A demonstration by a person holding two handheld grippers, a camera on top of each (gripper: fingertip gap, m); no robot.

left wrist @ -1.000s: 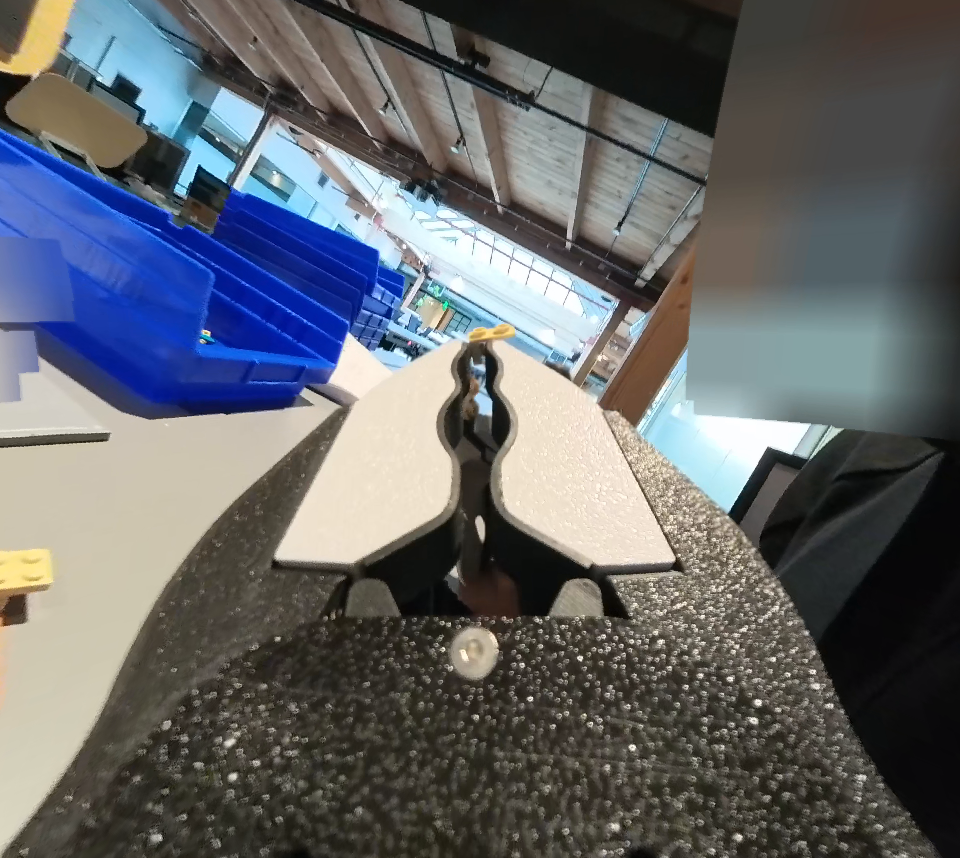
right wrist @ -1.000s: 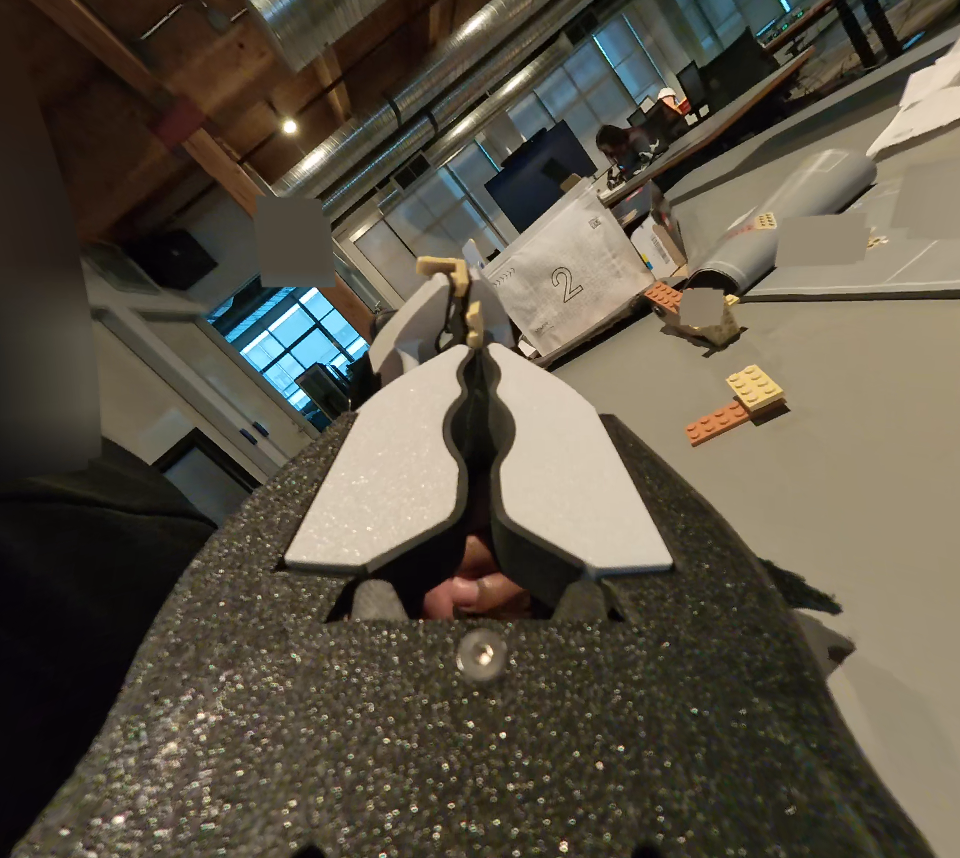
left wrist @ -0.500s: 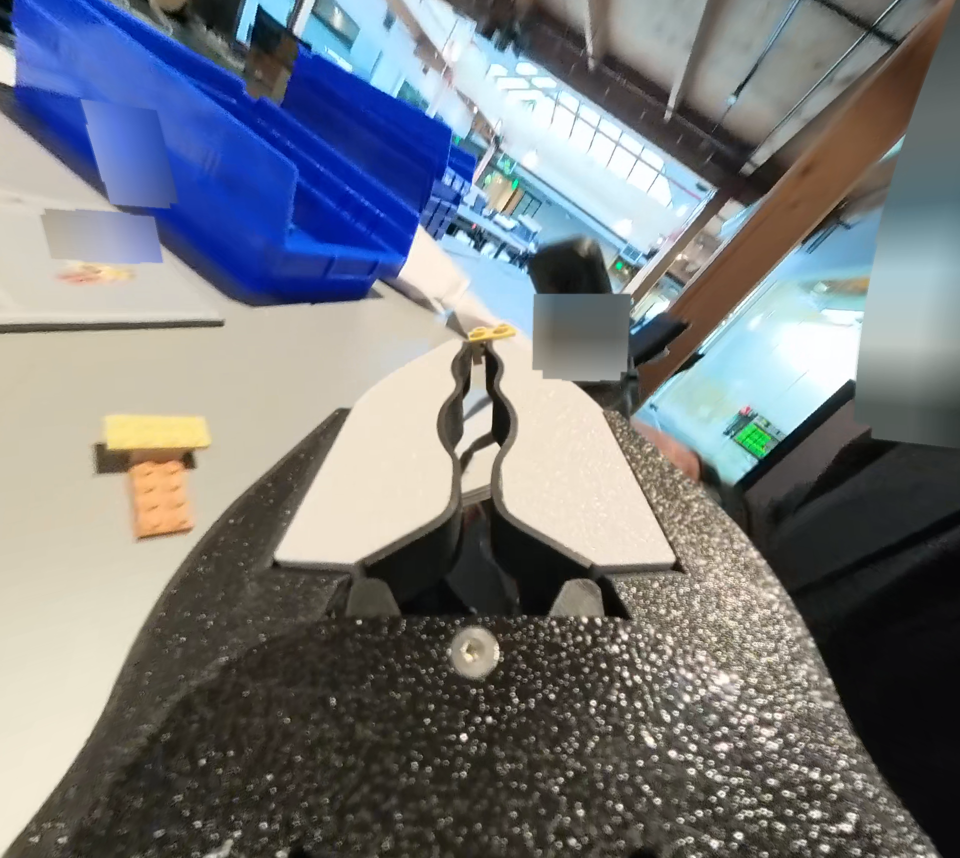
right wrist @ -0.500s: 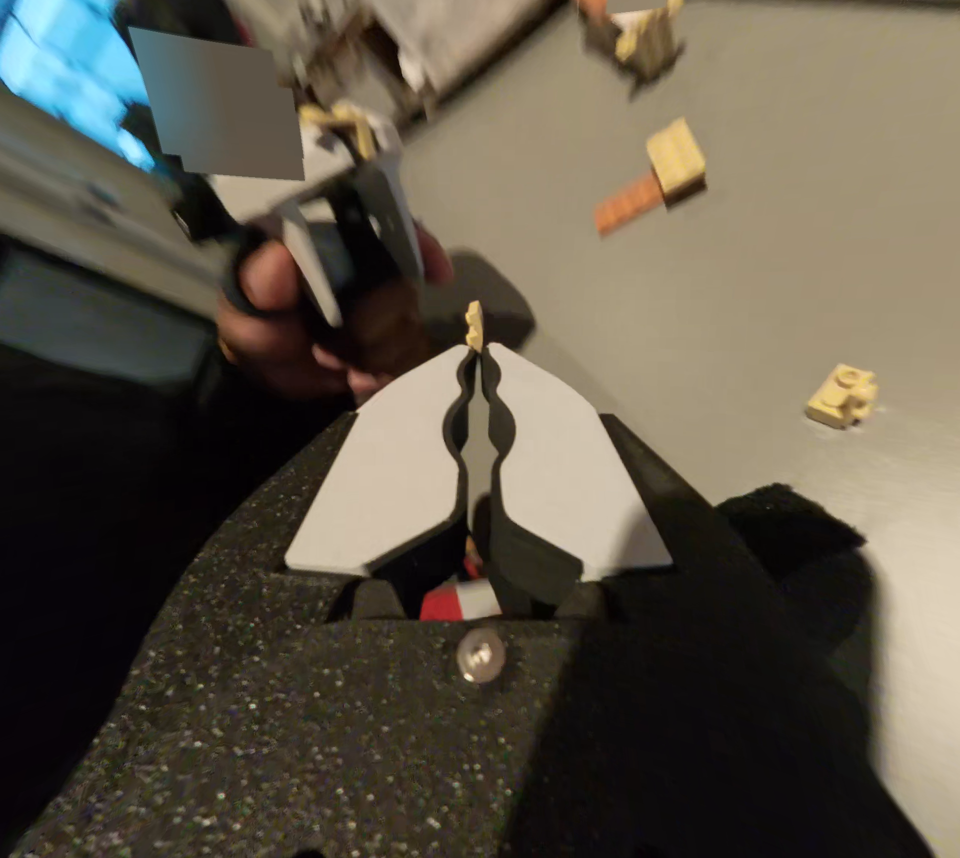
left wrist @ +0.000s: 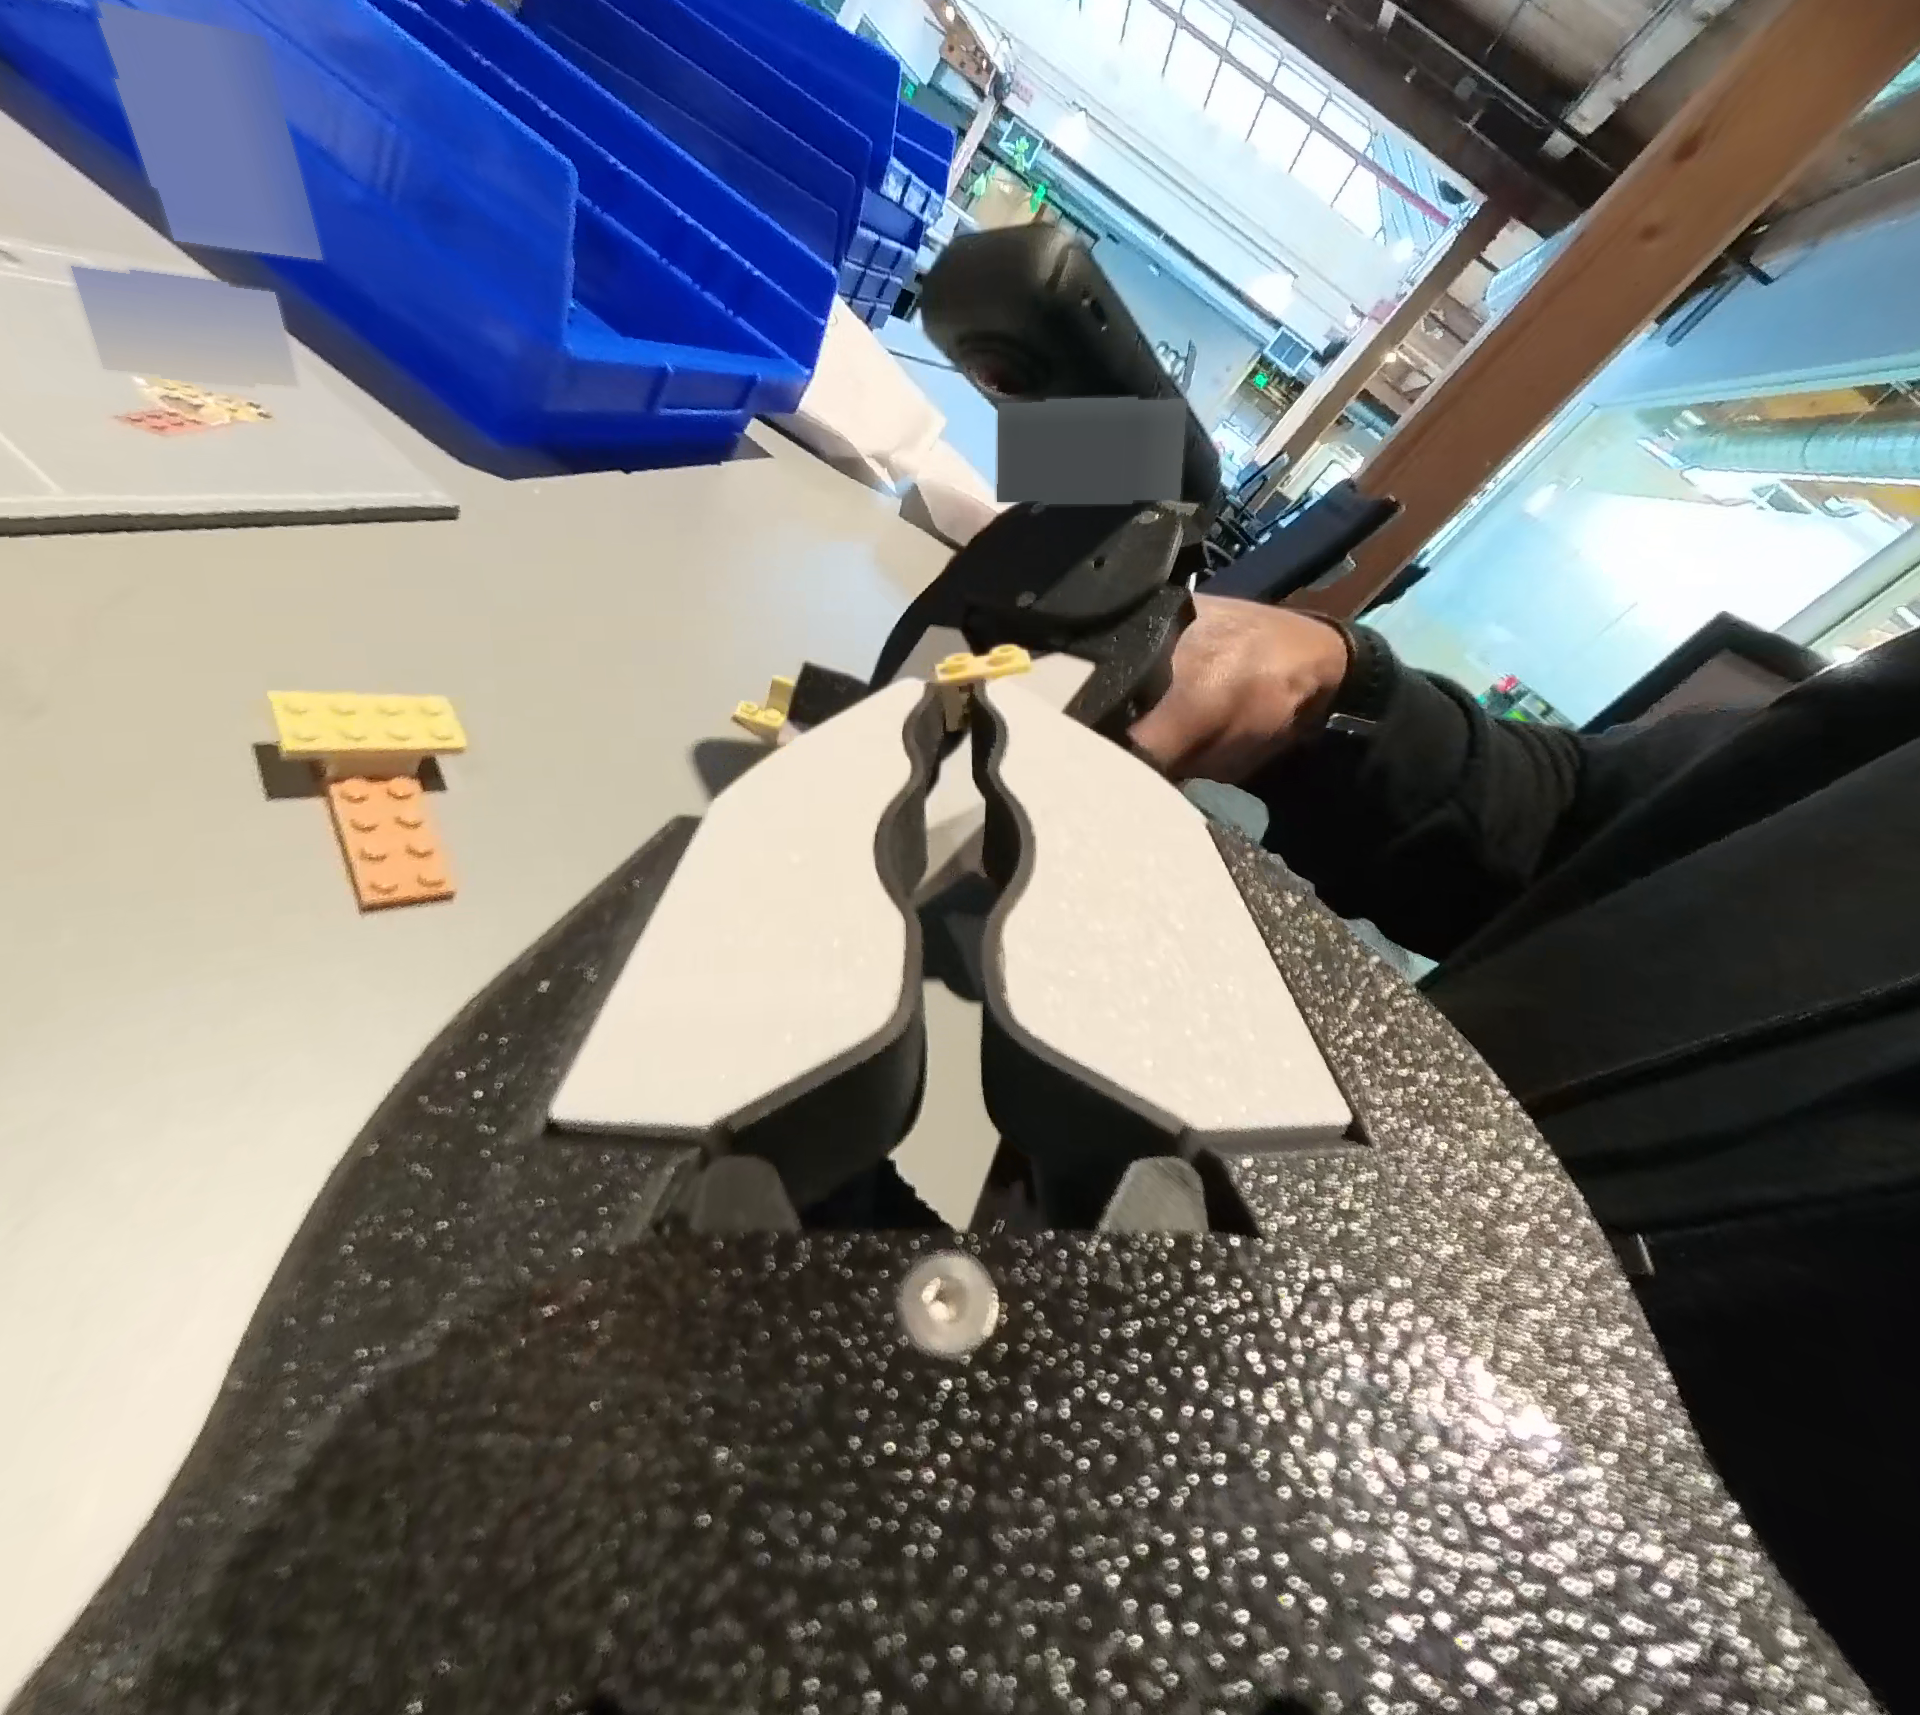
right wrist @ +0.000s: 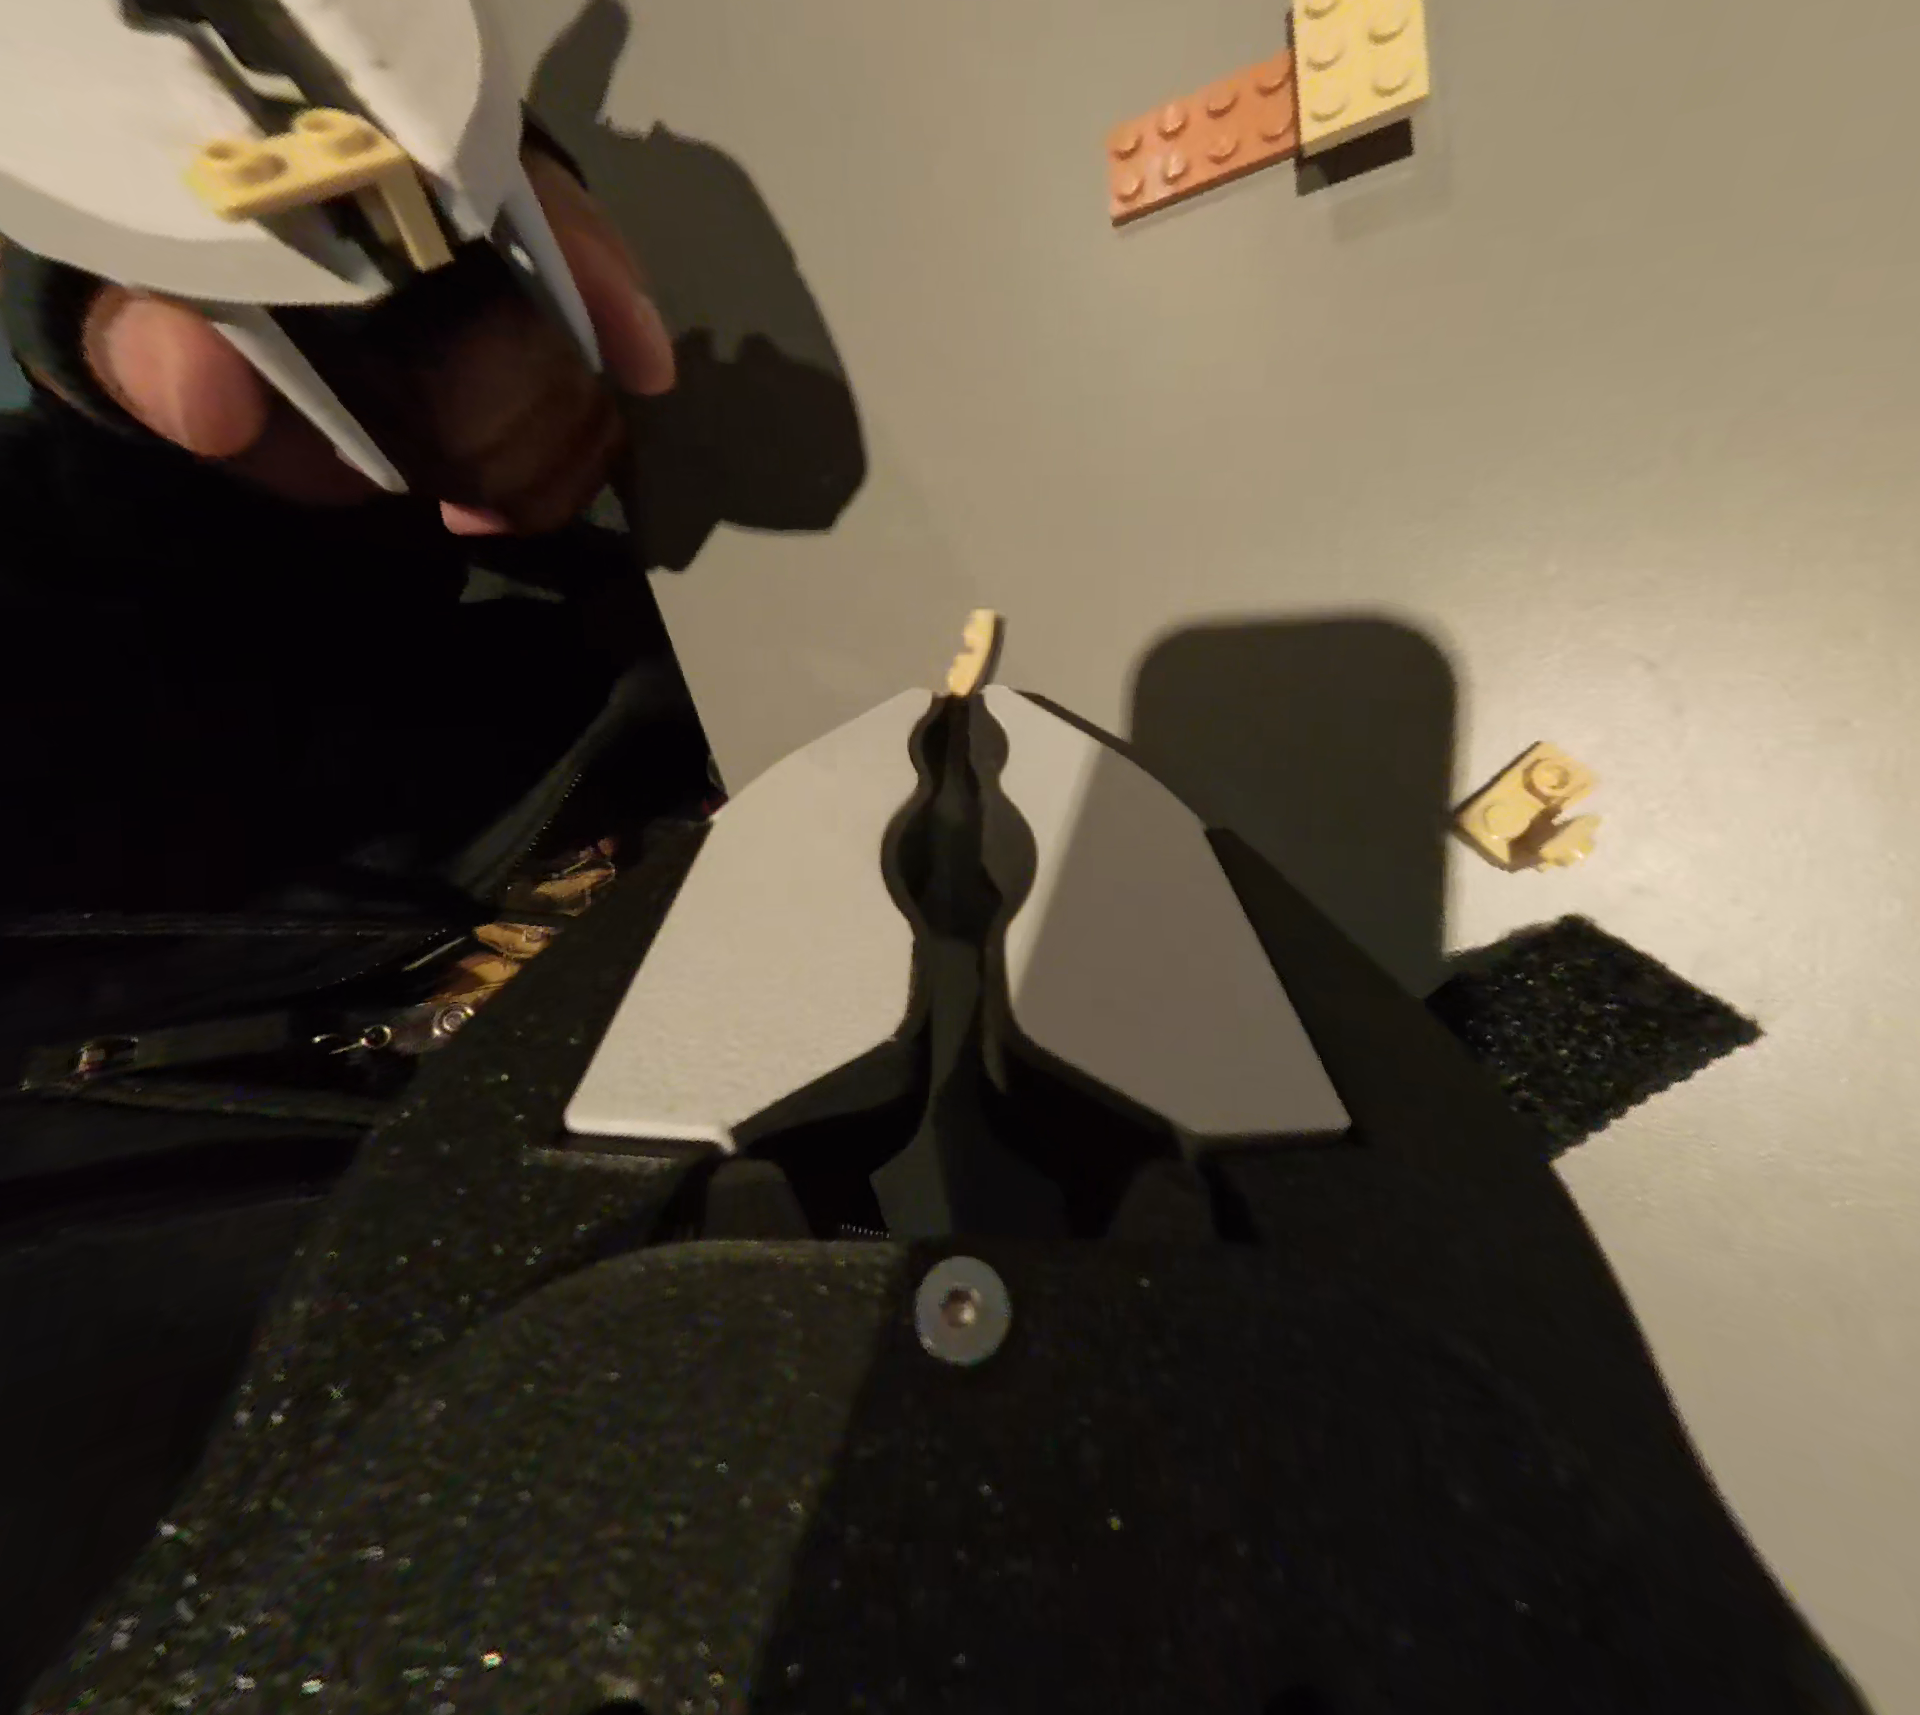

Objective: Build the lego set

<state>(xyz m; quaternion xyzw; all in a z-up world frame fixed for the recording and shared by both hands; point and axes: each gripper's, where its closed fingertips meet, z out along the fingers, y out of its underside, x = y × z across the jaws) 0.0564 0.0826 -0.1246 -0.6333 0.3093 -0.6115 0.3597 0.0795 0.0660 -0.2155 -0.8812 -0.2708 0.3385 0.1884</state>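
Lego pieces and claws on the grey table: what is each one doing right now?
Left claw: shut on a small tan two-stud bracket piece.
Right claw: shut on a tiny tan flat piece, held edge-on.
Tan two-by-four plate: lying flat, stacked over one end of the orange plate.
Loose tan bracket piece: resting alone on the grey table.
Blue plastic bins: in a row; contents unclear.
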